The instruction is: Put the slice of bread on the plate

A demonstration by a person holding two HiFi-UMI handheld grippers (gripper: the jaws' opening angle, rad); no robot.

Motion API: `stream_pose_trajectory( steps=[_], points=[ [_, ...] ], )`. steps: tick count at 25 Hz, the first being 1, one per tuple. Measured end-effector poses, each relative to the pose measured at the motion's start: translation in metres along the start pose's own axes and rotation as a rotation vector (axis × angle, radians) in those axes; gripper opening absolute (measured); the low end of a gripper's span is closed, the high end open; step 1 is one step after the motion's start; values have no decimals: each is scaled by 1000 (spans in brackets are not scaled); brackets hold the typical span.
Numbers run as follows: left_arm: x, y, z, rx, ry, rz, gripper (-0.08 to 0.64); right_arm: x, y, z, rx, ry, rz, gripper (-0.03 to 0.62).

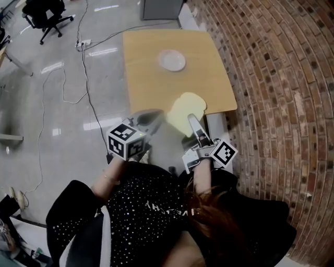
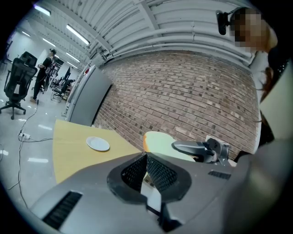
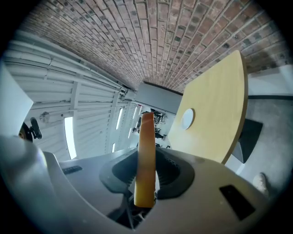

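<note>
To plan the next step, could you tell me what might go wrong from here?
The right gripper pinches the bread by one edge, so it could sag or slip. It hangs at the near edge of the table, far from the plate; a drop might hit the floor. The shut left gripper is close and could nudge it.

Setting: open office or lab. Evidence: swivel office chair (image 1: 46, 15), loose cables (image 1: 86, 88) and power strip (image 1: 82, 44) on polished floor (image 1: 42, 104), brick wall (image 1: 282, 104), ceiling strip lights (image 2: 78, 34).
</note>
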State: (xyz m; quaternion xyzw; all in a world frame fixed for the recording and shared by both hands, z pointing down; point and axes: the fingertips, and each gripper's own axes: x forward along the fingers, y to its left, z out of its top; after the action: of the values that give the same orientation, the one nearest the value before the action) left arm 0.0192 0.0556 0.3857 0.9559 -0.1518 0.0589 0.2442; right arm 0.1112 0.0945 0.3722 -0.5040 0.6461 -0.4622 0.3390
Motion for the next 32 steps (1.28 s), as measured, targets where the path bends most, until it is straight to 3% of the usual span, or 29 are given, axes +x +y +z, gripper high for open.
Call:
stream_pose_trajectory(
  steps=[14,32],
  points=[
    [22,46,32,3,-16,-42,9,59,-1,19,-28,-16,1,94],
    [11,43,18,5,12,-74,9,41,-9,15,20,-88,-32,94]
  ],
)
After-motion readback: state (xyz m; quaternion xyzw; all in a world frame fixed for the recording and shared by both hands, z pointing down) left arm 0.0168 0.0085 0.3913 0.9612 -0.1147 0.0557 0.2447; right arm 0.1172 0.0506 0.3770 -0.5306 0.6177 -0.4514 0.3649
